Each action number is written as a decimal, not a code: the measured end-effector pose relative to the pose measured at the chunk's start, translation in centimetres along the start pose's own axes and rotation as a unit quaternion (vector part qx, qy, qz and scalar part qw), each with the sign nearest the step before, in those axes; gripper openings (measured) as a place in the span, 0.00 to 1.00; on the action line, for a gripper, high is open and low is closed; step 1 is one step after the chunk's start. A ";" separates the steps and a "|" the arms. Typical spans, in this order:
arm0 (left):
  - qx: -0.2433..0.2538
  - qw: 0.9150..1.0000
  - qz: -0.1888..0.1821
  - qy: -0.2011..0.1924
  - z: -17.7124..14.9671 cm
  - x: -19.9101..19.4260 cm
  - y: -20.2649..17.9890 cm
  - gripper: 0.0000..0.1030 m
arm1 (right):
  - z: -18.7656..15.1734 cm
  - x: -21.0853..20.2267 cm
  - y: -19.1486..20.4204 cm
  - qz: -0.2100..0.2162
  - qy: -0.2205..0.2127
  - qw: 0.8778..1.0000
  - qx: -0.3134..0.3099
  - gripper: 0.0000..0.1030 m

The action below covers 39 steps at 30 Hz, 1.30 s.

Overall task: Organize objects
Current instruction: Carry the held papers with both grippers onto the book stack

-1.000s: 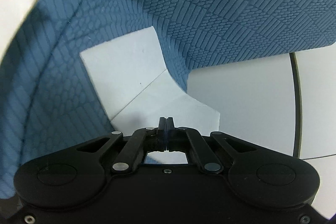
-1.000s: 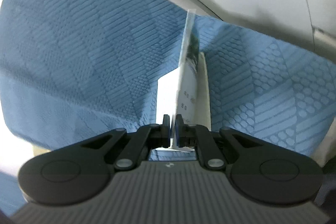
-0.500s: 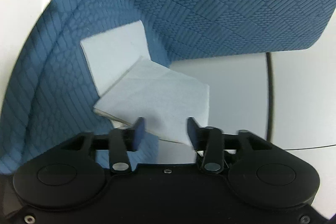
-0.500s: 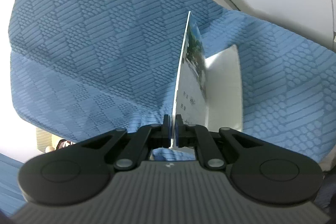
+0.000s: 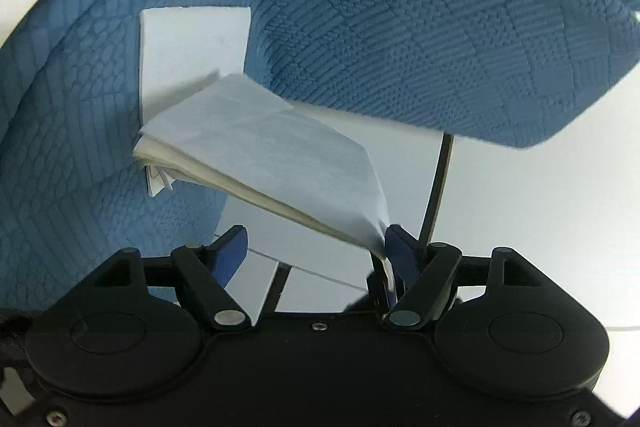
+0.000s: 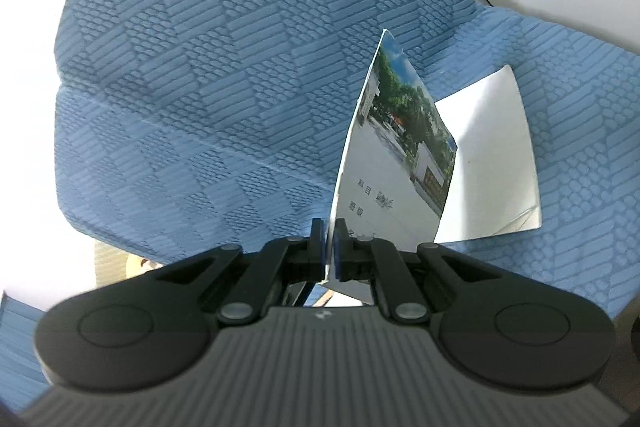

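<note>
In the left wrist view a thin white booklet juts out of a blue textured fabric bag, with a second white booklet behind it. My left gripper has its jaws opening; the booklet's near corner leans on the right fingertip, while the left pad stands apart from it. My right gripper is shut on the lower edge of a booklet with a photo cover, held upright over the blue bag. Another white booklet lies on the fabric just behind it.
A white tabletop with a dark seam lies under the bag's raised flap. The blue fabric fills most of both views. Pale floor shows below the bag at the lower left of the right wrist view.
My left jaws went from shut on the white booklet to wide apart, and the booklet's corner sagged toward the right finger. The right gripper lifted with the photo booklet, showing more of its cover.
</note>
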State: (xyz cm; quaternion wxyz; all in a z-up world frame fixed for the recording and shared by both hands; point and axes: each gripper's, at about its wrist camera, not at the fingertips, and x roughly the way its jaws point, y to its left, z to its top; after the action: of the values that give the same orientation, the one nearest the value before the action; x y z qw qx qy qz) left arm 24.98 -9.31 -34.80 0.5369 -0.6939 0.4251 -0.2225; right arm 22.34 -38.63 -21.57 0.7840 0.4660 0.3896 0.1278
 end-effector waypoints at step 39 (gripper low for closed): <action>0.208 0.951 0.147 -0.173 -2.0 -15.1 -10.5 0.14 | -3.8 0.3 7.3 0.068 0.143 0.986 -0.056 0.09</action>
State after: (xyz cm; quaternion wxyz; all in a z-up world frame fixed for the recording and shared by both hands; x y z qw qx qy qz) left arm 19.02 2.75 -22.15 0.7615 -0.5243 0.3673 -0.1014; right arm 20.97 -32.16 -16.72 0.7342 0.4238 0.4576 0.2681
